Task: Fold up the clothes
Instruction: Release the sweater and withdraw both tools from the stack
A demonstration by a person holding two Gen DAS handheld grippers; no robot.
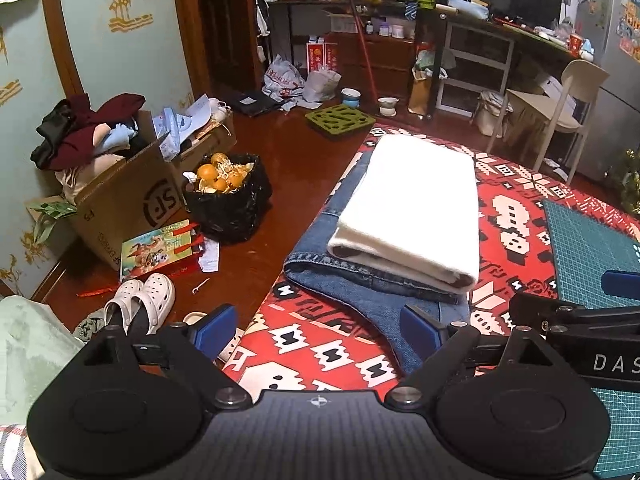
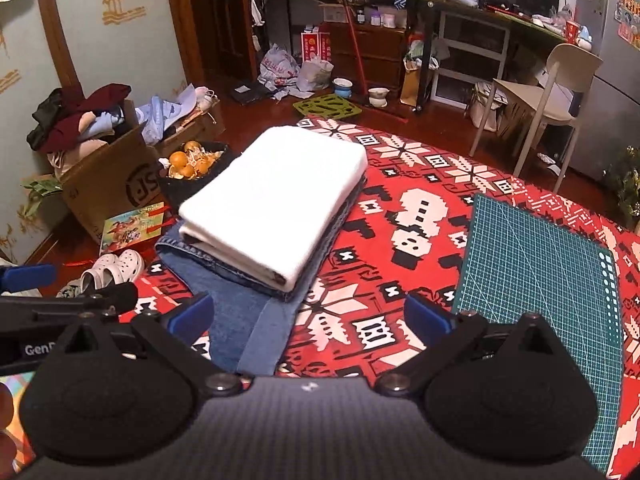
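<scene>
A folded white garment [image 1: 412, 204] lies stacked on folded blue jeans [image 1: 360, 288], and the pile sits on the desk, which is covered by a red patterned cloth [image 1: 516, 220], toward its left edge; a green cutting mat [image 2: 536, 280] lies well apart to the right. The left gripper [image 1: 320, 322] hovers short of the pile with its jaws wide and nothing between them, and the right gripper [image 2: 308, 318] does the same, its jaws wide over the near tail of denim. The white piece looks soft, thick and light, so it would likely sag and unfold if lifted by one corner; the denim looks heavier and stiffer and should hold a crease better. A sound hold, by my reckoning, would be on the near folded edge of the jeans, one gripper at each side, pinching all layers together so the stack does not slide apart
</scene>
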